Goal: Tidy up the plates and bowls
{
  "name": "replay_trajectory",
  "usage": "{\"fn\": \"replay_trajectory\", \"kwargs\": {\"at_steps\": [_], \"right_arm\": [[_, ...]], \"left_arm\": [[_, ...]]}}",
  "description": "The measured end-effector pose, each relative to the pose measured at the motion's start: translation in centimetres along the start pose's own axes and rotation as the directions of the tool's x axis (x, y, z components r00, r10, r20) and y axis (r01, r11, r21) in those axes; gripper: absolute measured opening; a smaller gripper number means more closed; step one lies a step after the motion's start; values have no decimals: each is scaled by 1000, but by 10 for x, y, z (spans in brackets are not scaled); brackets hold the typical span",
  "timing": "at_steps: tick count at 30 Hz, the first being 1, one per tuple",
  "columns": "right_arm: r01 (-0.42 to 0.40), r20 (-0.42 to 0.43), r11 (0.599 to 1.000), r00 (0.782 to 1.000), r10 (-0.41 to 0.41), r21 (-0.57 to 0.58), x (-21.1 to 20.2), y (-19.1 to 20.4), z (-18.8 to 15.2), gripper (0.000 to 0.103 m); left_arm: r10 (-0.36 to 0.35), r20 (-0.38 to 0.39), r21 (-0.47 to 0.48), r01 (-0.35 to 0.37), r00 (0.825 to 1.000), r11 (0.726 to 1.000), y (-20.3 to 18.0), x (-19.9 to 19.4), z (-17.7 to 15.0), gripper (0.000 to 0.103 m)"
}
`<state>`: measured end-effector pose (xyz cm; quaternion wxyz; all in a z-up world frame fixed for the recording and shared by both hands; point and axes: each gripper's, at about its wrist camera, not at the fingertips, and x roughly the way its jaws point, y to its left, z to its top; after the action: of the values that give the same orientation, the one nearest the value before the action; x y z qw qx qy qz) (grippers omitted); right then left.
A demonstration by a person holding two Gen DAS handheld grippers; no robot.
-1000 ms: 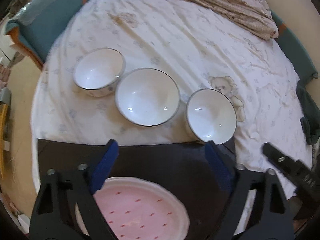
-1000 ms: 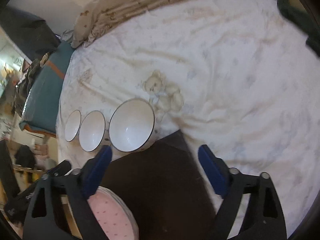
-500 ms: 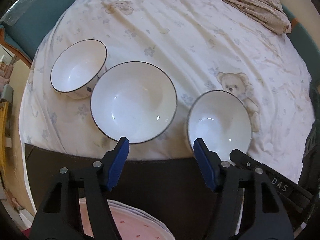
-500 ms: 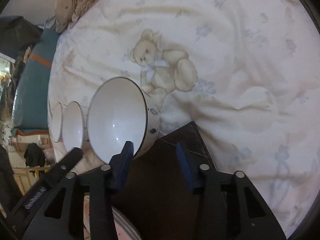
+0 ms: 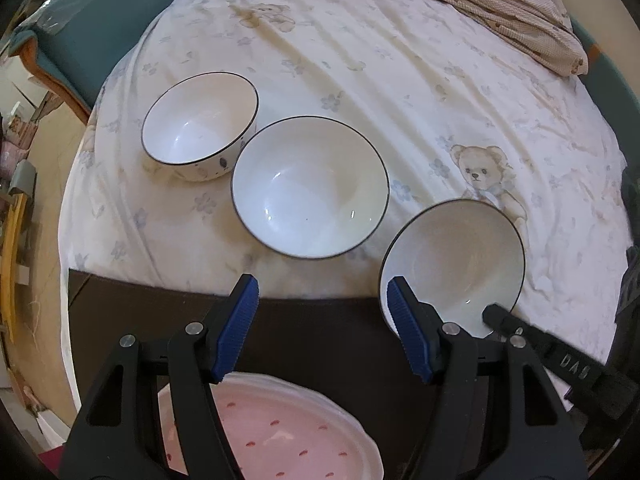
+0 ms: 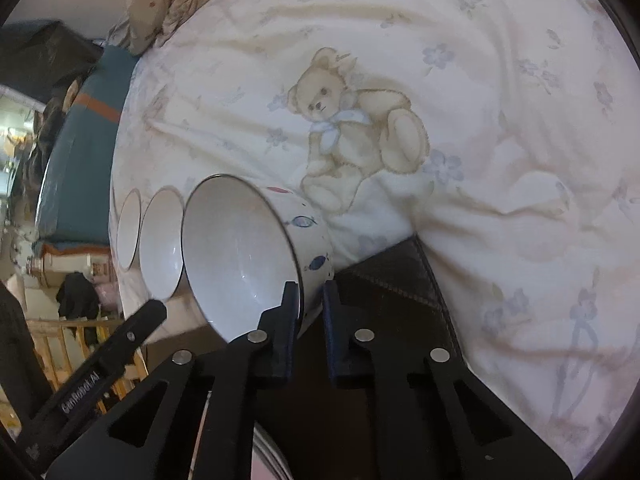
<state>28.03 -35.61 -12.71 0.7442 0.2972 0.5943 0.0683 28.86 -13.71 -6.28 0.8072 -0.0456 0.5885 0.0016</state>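
Note:
Three white bowls with dark rims stand in a row on a teddy-bear sheet. The small left bowl and the wide middle bowl rest flat. The right bowl is tilted, and my right gripper is shut on its near rim, one finger inside and one outside. My left gripper hangs open over the dark mat, just short of the middle bowl, with nothing between its fingers. A stack of pink dotted plates lies on the mat below it.
A crumpled beige blanket lies at the far side of the bed. A teal bed edge runs along the far left, with wooden furniture beyond it. Dark cloth sits at the right edge.
My right gripper came down to the right bowl and shut on its near rim, and the bowl has tipped. The left gripper's jaws narrowed as it sank closer to the bowls.

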Motion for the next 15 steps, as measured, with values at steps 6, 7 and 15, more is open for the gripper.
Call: {"fn": "replay_trajectory", "kwargs": {"at_steps": [6,7,15], "right_arm": [[21,-47,1000,999,-22,-21,-3,0,-28,8],[18,-52,1000,998,-19,-13,-5,-3,-32,8],[58,-107,998,992,-59,-11,-21,-38,-45,6]], "left_arm": [[-9,-18,3,9,1000,1000,0,-6,-13,64],[-10,-23,5,10,1000,1000,-2,-6,-15,64],[-16,-57,73,20,998,997,-20,-4,-28,64]]}}
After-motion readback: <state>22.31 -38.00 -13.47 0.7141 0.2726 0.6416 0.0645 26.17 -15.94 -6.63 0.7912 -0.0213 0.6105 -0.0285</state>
